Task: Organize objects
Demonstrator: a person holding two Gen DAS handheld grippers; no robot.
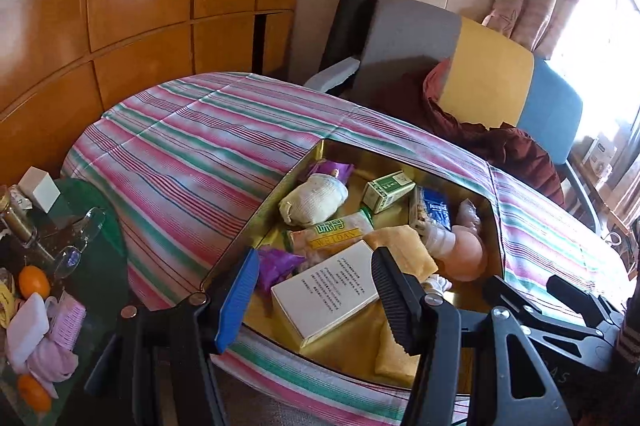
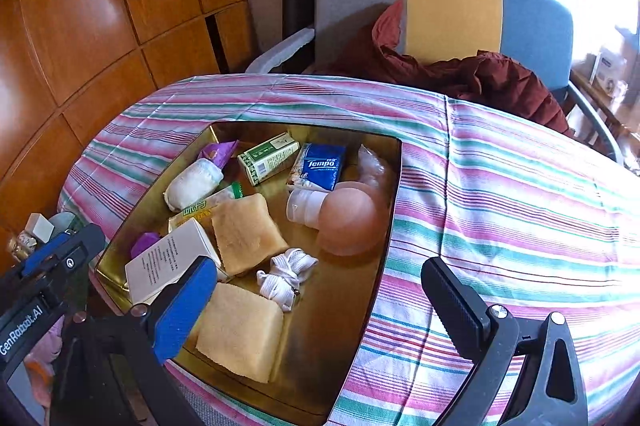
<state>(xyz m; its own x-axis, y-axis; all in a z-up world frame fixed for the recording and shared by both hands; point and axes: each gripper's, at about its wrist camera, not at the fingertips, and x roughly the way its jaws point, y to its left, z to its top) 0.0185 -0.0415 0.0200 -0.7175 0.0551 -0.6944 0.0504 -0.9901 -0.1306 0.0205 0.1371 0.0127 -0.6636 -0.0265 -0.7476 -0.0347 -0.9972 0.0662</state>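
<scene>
A gold tin box (image 1: 320, 150) (image 2: 352, 310) sits open on a striped cloth. It holds a white carton (image 1: 326, 292) (image 2: 166, 260), two yellow cloths (image 2: 245, 232), a pink ball (image 2: 348, 222), a Tempo tissue pack (image 2: 323, 165), a green box (image 1: 388, 190) (image 2: 267, 157), a white sock roll (image 1: 314, 201), white lace (image 2: 288, 274) and purple wrappers. My left gripper (image 1: 316, 300) is open and empty, just above the carton at the box's near left. My right gripper (image 2: 320, 306) is open and empty, over the box's near edge.
The striped cloth (image 1: 192, 145) (image 2: 520, 209) covers the table. A side table at the left (image 1: 100, 278) carries oranges (image 1: 34, 281), a glass, a jar, a white cube and pink cloth. A chair (image 2: 452, 9) with a dark red jacket stands behind the table.
</scene>
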